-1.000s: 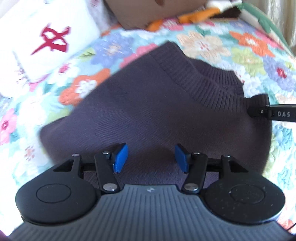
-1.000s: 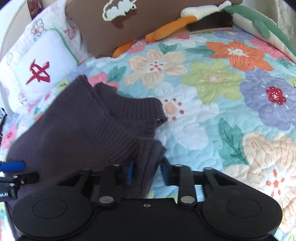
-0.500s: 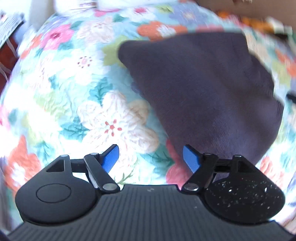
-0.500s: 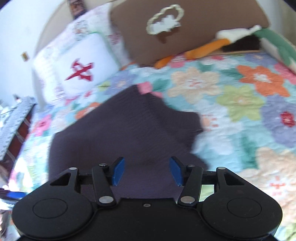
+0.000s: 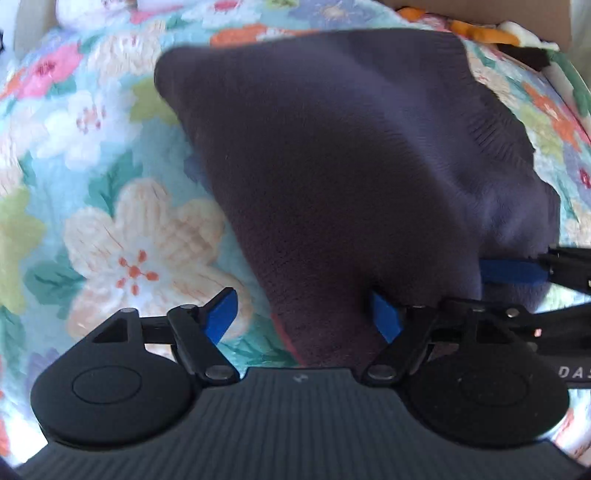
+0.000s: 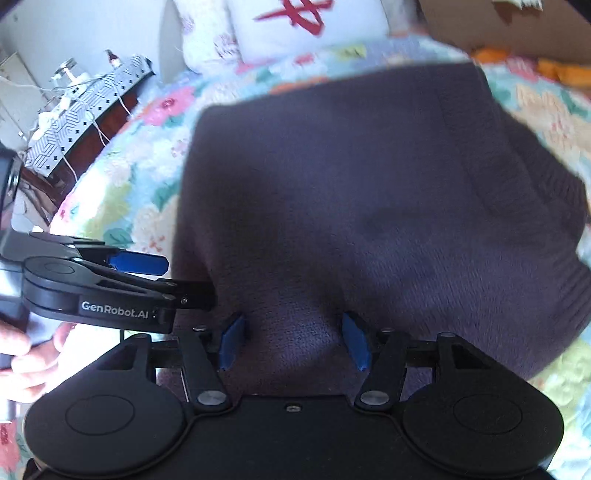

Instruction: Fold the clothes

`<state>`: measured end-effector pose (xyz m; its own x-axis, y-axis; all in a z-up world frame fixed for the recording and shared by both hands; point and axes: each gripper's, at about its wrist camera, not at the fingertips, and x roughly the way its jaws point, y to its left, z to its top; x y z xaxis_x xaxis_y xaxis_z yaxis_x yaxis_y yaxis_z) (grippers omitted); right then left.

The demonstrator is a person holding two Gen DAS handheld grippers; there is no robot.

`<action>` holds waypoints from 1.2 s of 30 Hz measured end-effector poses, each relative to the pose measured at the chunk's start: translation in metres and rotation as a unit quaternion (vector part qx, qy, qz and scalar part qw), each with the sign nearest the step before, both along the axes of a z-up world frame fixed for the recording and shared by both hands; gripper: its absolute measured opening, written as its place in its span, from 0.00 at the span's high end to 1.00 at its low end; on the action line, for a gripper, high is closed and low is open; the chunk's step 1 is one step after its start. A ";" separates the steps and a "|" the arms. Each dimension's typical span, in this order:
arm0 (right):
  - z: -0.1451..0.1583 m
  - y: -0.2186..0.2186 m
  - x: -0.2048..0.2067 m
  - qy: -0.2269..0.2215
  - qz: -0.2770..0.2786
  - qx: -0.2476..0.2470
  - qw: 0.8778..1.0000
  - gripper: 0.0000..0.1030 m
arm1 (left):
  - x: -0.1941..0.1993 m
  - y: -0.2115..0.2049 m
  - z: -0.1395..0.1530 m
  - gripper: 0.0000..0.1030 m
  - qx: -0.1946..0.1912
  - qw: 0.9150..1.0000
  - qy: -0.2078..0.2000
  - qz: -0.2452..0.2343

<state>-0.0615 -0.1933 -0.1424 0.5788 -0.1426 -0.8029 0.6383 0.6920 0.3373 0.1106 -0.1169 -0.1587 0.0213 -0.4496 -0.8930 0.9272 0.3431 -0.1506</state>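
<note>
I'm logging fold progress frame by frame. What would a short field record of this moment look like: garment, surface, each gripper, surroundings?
garment: dark purple knit sweater, bunched in a folded heap, ribbed edge toward the far right
surface: floral quilt on a bed
left gripper: jaws opening, astride the sweater's near left edge, pads not pressing on it
right gripper: jaws opening, knit between the pads, not clamped
grippers: close side by side at the sweater's near edge
surroundings: white pillow with red mark at the head of the bed
</note>
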 end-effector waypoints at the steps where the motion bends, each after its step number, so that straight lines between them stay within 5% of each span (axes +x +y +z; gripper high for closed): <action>1: 0.000 -0.004 -0.004 -0.007 -0.005 0.010 1.000 0.39 | 0.002 -0.001 0.000 0.20 0.003 1.000 0.005 0.002; 5: 0.020 -0.018 -0.033 -0.043 -0.049 0.004 0.998 0.38 | -0.001 0.002 0.029 0.24 -0.005 1.000 -0.022 -0.006; 9: 0.025 -0.033 -0.064 -0.064 -0.112 -0.025 0.991 0.38 | -0.010 0.004 0.063 0.25 -0.064 0.994 -0.077 -0.040; 19: 0.054 -0.126 -0.042 -0.093 -0.137 -0.077 0.983 0.37 | 0.053 -0.061 0.074 0.25 -0.115 0.993 -0.039 -0.008; 24: 0.045 -0.187 -0.005 -0.069 -0.159 -0.035 0.984 0.35 | 0.072 -0.092 0.067 0.25 -0.105 0.993 -0.024 -0.044; 27: 0.041 -0.200 0.011 -0.051 -0.161 -0.054 0.984 0.32 | 0.076 -0.106 0.063 0.24 -0.105 0.991 -0.037 -0.076; 29: 0.036 -0.209 0.018 -0.045 -0.180 -0.069 0.980 0.22 | 0.087 -0.116 0.062 0.24 -0.123 0.990 -0.007 -0.076; 32: 0.022 -0.225 0.025 -0.047 -0.192 -0.044 0.979 0.20 | 0.102 -0.131 0.057 0.24 -0.144 0.987 0.044 -0.061; 34: 0.017 -0.230 0.029 -0.072 -0.181 -0.020 0.981 0.27 | 0.104 -0.143 0.051 0.25 -0.126 0.990 0.047 -0.039; 36: 0.022 -0.224 0.032 -0.081 -0.171 -0.036 0.981 0.56 | 0.100 -0.145 0.046 0.27 -0.108 0.994 0.027 -0.024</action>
<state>-0.0294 -0.4173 -0.1208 0.6064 -0.4032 -0.6854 0.7793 0.4726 0.4115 0.2105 -0.2624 -0.1127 -0.0494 -0.6302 -0.7749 0.9304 0.2531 -0.2651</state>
